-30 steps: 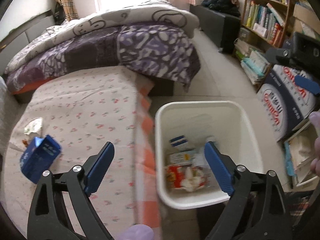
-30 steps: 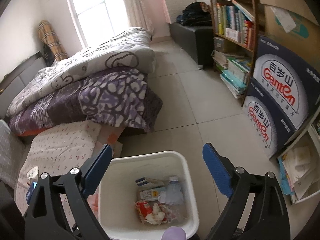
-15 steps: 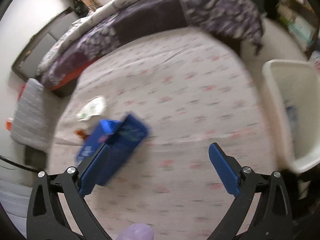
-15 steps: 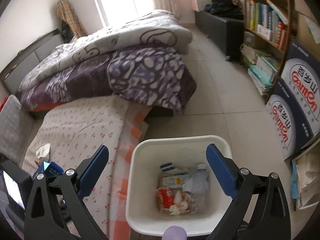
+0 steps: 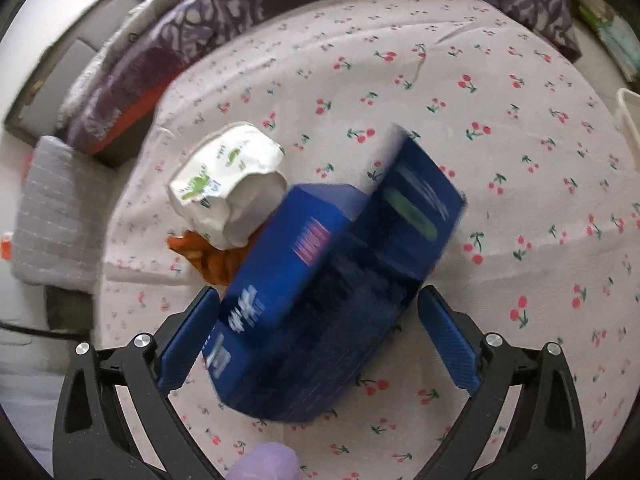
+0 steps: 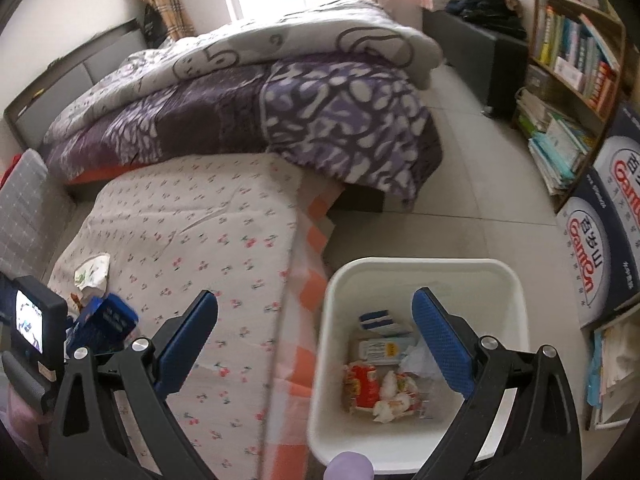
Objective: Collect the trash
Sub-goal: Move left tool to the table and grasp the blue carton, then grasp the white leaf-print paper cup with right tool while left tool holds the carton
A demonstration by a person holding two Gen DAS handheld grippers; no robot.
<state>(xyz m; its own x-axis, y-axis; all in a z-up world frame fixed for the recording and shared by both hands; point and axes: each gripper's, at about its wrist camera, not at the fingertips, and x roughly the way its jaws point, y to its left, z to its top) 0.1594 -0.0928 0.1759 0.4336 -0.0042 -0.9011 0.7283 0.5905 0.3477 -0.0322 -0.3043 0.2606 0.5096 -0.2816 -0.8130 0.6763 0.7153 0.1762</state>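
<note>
A blue carton (image 5: 320,292) lies on the cherry-print cloth (image 5: 500,140). My left gripper (image 5: 318,340) is open with the carton between its jaws, not gripped. A crumpled white wrapper (image 5: 224,184) and an orange scrap (image 5: 208,256) lie just beyond the carton. In the right wrist view the carton (image 6: 106,320) and wrapper (image 6: 94,272) lie at the left. My right gripper (image 6: 314,342) is open and empty above the edge between the cloth and the white bin (image 6: 420,268), which holds several pieces of trash (image 6: 380,384).
A bed with a purple and grey quilt (image 6: 280,100) stands behind the cloth. A grey cushion (image 5: 52,216) lies at the left. A bookshelf (image 6: 572,72) and stacked printed boxes (image 6: 604,248) stand at the right, across tiled floor (image 6: 472,168).
My left gripper has swung left from the bin and closed in on the blue carton, which now sits between its open jaws. The right gripper has shifted slightly left above the bin.
</note>
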